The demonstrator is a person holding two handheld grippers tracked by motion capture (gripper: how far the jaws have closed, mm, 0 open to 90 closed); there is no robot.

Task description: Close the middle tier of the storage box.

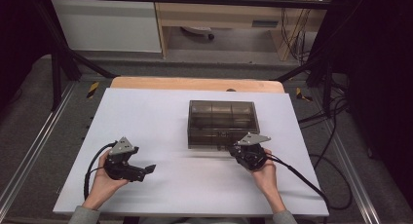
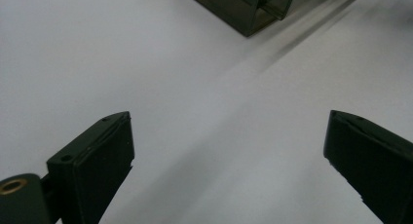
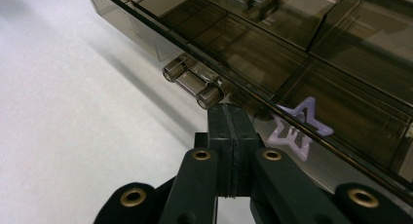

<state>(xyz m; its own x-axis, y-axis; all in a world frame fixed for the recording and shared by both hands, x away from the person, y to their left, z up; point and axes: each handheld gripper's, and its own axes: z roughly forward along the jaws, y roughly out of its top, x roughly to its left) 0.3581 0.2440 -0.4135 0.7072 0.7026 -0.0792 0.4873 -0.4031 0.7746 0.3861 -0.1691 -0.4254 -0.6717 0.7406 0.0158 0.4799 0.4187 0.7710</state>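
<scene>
A smoky see-through box (image 1: 221,118) with a closed lid and several compartments sits right of centre on the white tabletop (image 1: 156,121). My right gripper (image 1: 237,148) is at the box's near edge. In the right gripper view its jaws (image 3: 233,114) are pressed together with nothing between them, tips just under the lid's rim and next to a clear latch (image 3: 195,83). A lilac star (image 3: 297,131) lies inside the box (image 3: 292,48) behind the front wall. My left gripper (image 1: 146,170) rests near the front left, jaws (image 2: 229,131) wide apart over bare table, with a corner of the box (image 2: 243,9) far ahead.
A wooden strip (image 1: 195,83) runs along the table's far edge. Black frame bars (image 1: 58,63) stand at the back corners and cables (image 1: 321,185) trail over the floor on the right. A pale cabinet (image 1: 107,24) stands behind the table.
</scene>
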